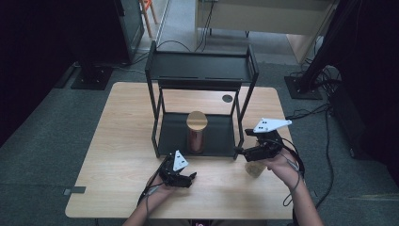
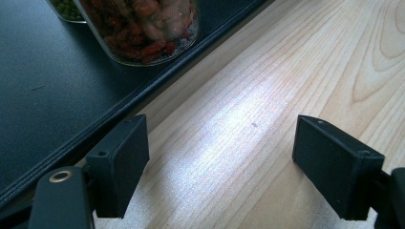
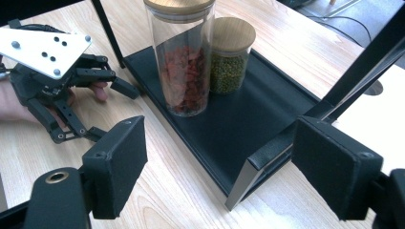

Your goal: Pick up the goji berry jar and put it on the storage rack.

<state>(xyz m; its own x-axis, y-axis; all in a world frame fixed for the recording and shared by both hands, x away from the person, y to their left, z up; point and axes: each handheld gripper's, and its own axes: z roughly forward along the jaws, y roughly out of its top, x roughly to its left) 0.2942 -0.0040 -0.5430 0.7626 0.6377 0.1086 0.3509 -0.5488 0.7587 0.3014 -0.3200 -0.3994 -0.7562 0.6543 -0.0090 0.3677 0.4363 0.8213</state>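
On the wooden table [image 1: 117,155] stands a black metal rack [image 1: 202,70] with a top shelf and a low black tray. Seen from the high view, a tall glass jar [image 1: 196,133] with a round wooden lid stands on that low tray, near its front edge. The left gripper [image 1: 190,178] rests on the table in a hand, just in front of the rack and a little to the left of the jar. The right gripper [image 1: 238,151] is held up beside the rack's front right leg. A small pale thing sits on the table under the right hand, but it is too blurry to tell what it is.

Next, the left gripper view looks along its two black jaws, which are spread wide with only bare wood between them. The bottom of the jar [image 2: 143,28], full of red bits, stands on the tray at the top.

Last, the right gripper view shows its own jaws spread apart too, pinching nothing. Past them, the tall jar [image 3: 184,62] of red bits stands on the tray. A shorter jar of green beans [image 3: 231,55] stands just behind it, touching it. The left gripper [image 3: 112,109] lies on the table beside the tray.
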